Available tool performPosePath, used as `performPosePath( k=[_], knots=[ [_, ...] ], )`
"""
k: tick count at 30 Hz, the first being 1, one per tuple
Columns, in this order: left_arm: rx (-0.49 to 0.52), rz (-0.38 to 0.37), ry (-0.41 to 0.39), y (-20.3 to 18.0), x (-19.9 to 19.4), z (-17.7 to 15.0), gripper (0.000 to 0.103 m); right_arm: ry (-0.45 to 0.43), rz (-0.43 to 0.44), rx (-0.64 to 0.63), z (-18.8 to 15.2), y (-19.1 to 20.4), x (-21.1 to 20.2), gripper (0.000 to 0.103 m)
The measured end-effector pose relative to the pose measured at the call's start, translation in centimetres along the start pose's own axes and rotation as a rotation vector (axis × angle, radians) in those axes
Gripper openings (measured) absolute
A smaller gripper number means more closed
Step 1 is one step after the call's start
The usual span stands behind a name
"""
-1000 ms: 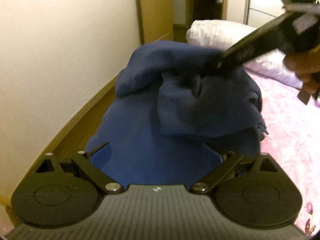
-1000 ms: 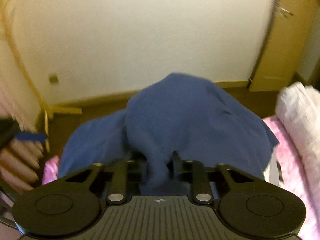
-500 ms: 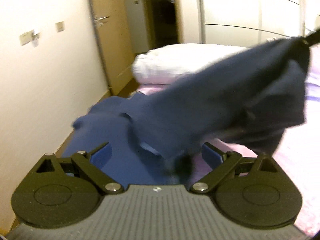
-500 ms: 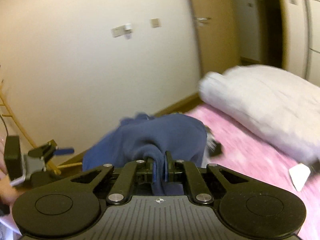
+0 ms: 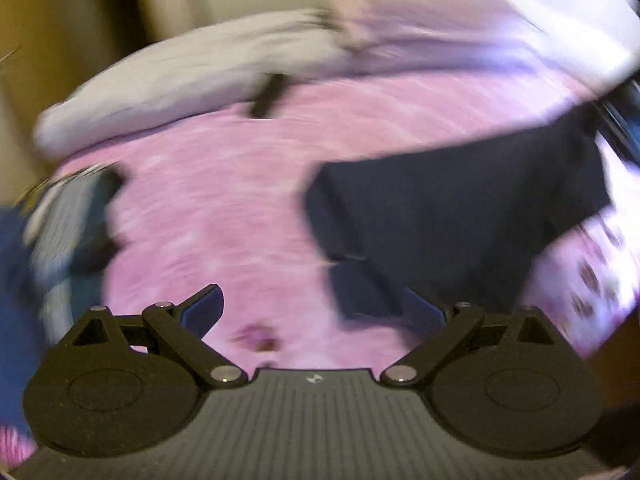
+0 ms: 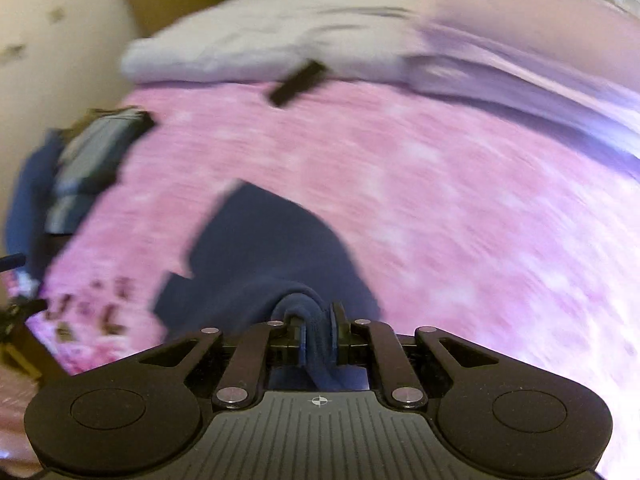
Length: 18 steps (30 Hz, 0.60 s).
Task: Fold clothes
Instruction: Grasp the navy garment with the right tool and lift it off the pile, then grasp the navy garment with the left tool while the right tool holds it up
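Observation:
A navy garment (image 5: pixel 460 216) hangs over the pink bedspread (image 5: pixel 224 184), stretched up towards the upper right of the left wrist view. My right gripper (image 6: pixel 318 328) pinches a bunched fold of that navy garment (image 6: pixel 268 248) between its pads; its jaws are easing open with the cloth still clamped. The rest of the cloth drapes forward and left below it. My left gripper (image 5: pixel 312 308) stands open above the spread with nothing between its fingers. The garment's lower edge sits just beyond its right finger. Both views are motion-blurred.
A white pillow (image 6: pixel 260 40) lies at the bed's head with a flat black object (image 6: pixel 298 83) in front of it. A grey and dark stack of clothes (image 6: pixel 92 160) and a blue heap (image 6: pixel 28 200) sit at the bed's left edge. A lilac blanket (image 6: pixel 520 52) lies at the right.
Both grippers swung away from the wall and the blue heap to over the pink bedspread. The right one carried the navy garment along; the left stayed open and empty.

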<state>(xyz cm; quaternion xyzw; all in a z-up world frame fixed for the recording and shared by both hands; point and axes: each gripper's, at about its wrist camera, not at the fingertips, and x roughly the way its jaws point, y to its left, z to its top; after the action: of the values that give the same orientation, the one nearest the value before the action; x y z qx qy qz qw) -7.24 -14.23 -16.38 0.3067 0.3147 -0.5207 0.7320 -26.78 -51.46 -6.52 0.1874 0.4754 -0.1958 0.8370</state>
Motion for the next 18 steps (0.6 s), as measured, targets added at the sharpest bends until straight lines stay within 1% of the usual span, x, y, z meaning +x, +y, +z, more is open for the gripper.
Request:
performPosePath(
  k=[1,2,4,5,7,9,11,12,13,14,15,16,17,18],
  knots=[
    [0.065,-0.038,0.008,-1.5,1.0,0.1,0.095,0.007,-0.023,0.006,-0.8,-0.3,-0.2,0.014],
    [0.125,-0.069,0.011,-3.1,1.9,-0.3,0.095,0.013,-0.048,-0.003,-1.7,-0.1,-0.1,0.022],
    [0.246,-0.138,0.013,-5.5,4.2,-1.0,0.095,0.025,-0.097,-0.023,-3.4,0.5,-0.1,0.046],
    [0.296,-0.173,0.013,-6.5,5.3,-1.4,0.094,0.033,-0.114,-0.038,-4.3,0.8,0.1,0.051],
    [0.37,-0.221,-0.007,-7.7,7.2,-2.1,0.094,0.053,-0.132,-0.064,-6.2,1.8,0.8,0.082],
    [0.453,-0.265,-0.043,-9.1,9.0,-2.6,0.094,0.065,-0.149,-0.098,-8.0,2.7,1.7,0.083],
    [0.533,-0.299,-0.081,-10.5,10.8,-3.1,0.093,0.087,-0.19,-0.156,-9.8,3.3,3.6,0.083],
    [0.577,-0.302,-0.091,-11.3,11.9,-3.2,0.092,0.098,-0.211,-0.185,-10.6,3.7,4.5,0.083],
    [0.615,-0.302,-0.098,-12.0,12.7,-3.3,0.086,0.107,-0.234,-0.207,-11.4,3.9,5.5,0.083],
    [0.653,-0.301,-0.105,-12.6,13.6,-3.4,0.081,0.114,-0.26,-0.206,-12.0,3.6,6.6,0.083],
    [0.669,-0.307,-0.107,-13.0,14.4,-3.2,0.076,0.123,-0.283,-0.194,-12.5,3.2,7.5,0.083],
    [0.685,-0.313,-0.108,-13.3,15.2,-2.9,0.058,0.13,-0.303,-0.181,-13.0,2.7,8.3,0.083],
    [0.678,-0.33,-0.099,-13.2,15.5,-2.5,0.034,0.132,-0.318,-0.166,-13.3,2.0,9.0,0.083],
    [0.671,-0.345,-0.091,-13.1,15.8,-2.1,0.024,0.132,-0.329,-0.15,-13.5,1.4,9.6,0.083]
  ],
)
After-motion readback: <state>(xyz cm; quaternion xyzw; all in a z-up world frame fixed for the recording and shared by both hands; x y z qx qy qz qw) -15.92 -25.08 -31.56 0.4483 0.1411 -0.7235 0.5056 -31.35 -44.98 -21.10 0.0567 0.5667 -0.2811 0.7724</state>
